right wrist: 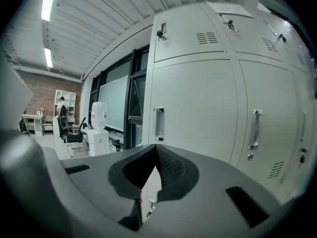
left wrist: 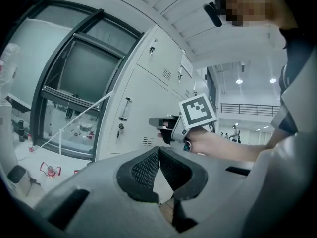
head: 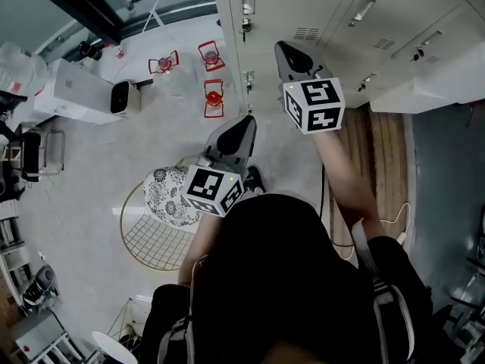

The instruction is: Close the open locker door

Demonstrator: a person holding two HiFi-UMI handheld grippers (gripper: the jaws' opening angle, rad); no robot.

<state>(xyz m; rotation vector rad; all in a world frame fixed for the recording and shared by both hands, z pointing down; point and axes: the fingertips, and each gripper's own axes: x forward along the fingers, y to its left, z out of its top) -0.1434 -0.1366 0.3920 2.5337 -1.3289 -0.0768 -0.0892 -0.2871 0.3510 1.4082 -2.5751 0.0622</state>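
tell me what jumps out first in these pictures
Two grippers topped with black-and-white marker cubes dominate the head view: the right gripper held up near the grey lockers, the left gripper lower beside it, both with jaws together and empty. On the floor at that view's left sit red wire stands and a gold wire chair.

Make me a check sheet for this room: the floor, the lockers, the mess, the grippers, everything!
Surface: pale floor; wooden strip at right.
Job's things: grey lockers; a pale panel juts from the row, possibly the open door.
Clutter: wire chair with patterned cushion; red wire stands.
Grippers: left gripper and right gripper both shut, empty, touching nothing.
Cables: black cable; white cable by the wooden strip.
Surroundings: window; water dispenser.
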